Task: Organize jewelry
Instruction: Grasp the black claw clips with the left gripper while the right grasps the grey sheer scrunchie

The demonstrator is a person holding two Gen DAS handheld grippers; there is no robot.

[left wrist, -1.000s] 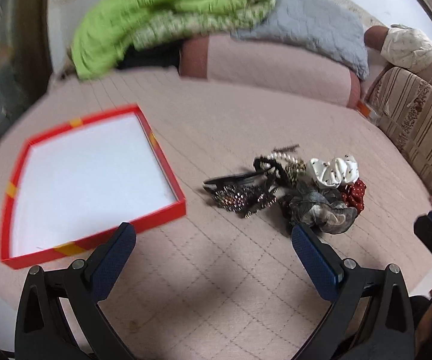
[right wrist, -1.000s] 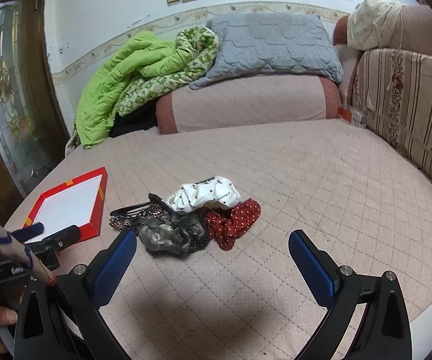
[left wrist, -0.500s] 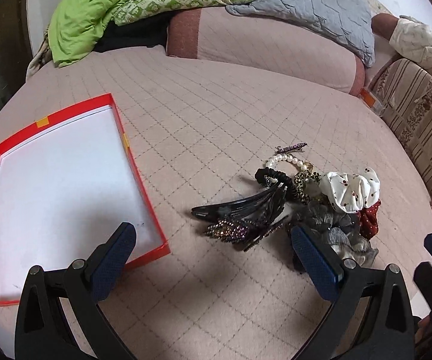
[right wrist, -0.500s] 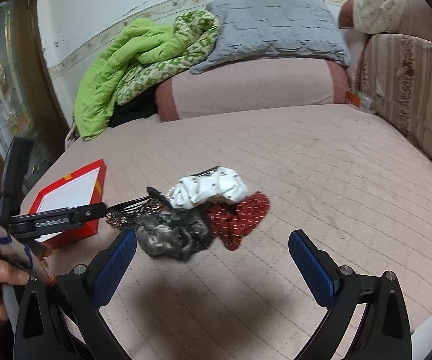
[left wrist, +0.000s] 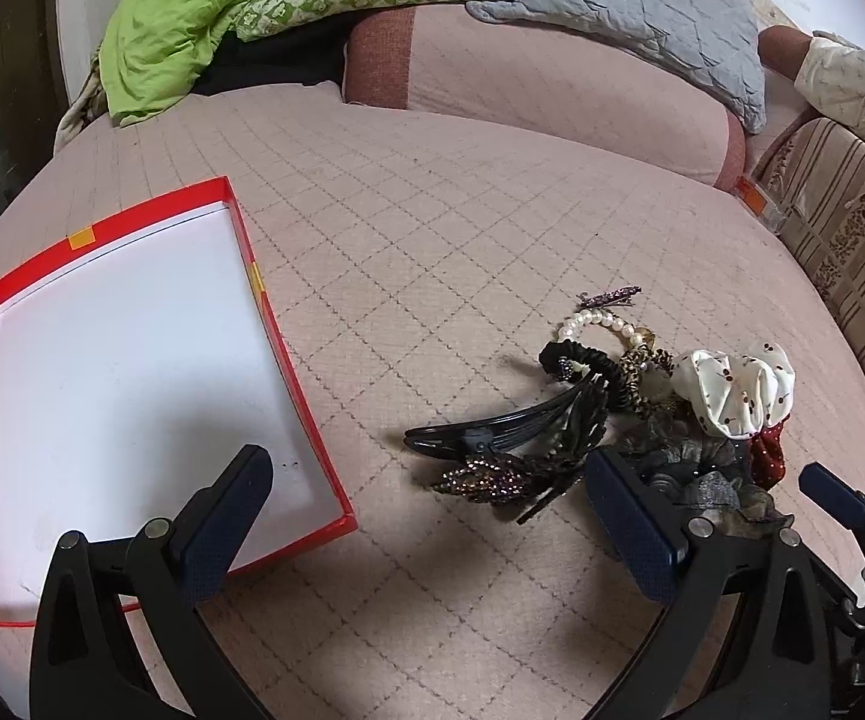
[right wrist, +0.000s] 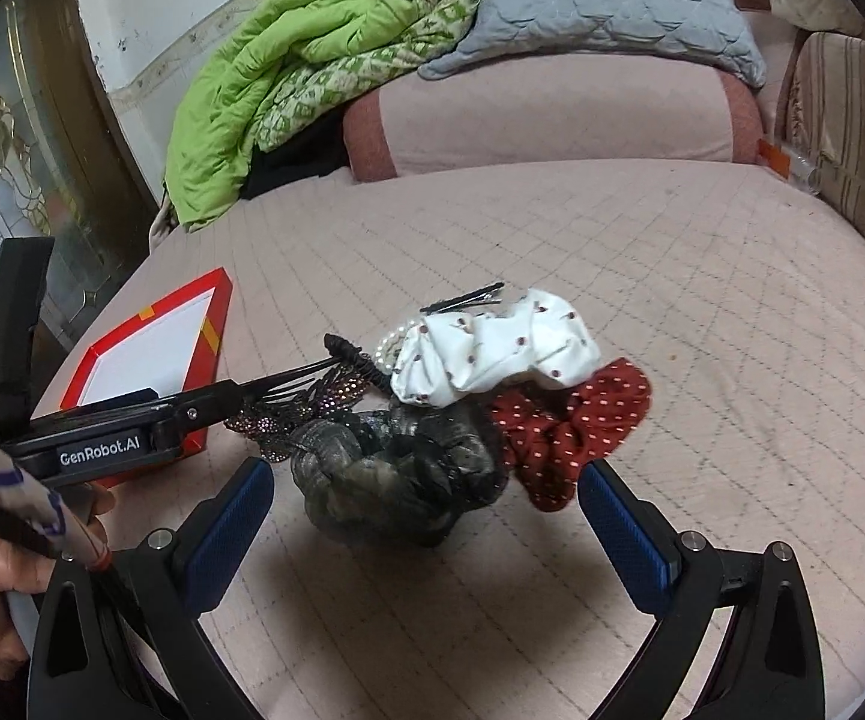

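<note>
Black hand-held gripper (right wrist: 426,531), blue pads (right wrist: 225,531)

Tray (left wrist: 288,354) left of accessory pile (left wrist: 624,414), on bed (left wrist: 432,228)

left hand-held gripper (left wrist: 429,516) agape, right hand-held gripper (right wrist: 423,516) agape

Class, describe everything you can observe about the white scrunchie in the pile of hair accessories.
The white scrunchie is a gathered, puffy ring of cream-white fabric dotted with small dark red, cherry-like marks. It looks soft and cotton-like, crumpled into folds. It lies on top of the pile on the quilted pink bedcover, resting against the red dotted scrunchie and the dark grey gauzy scrunchie. Neither gripper touches it.
</note>
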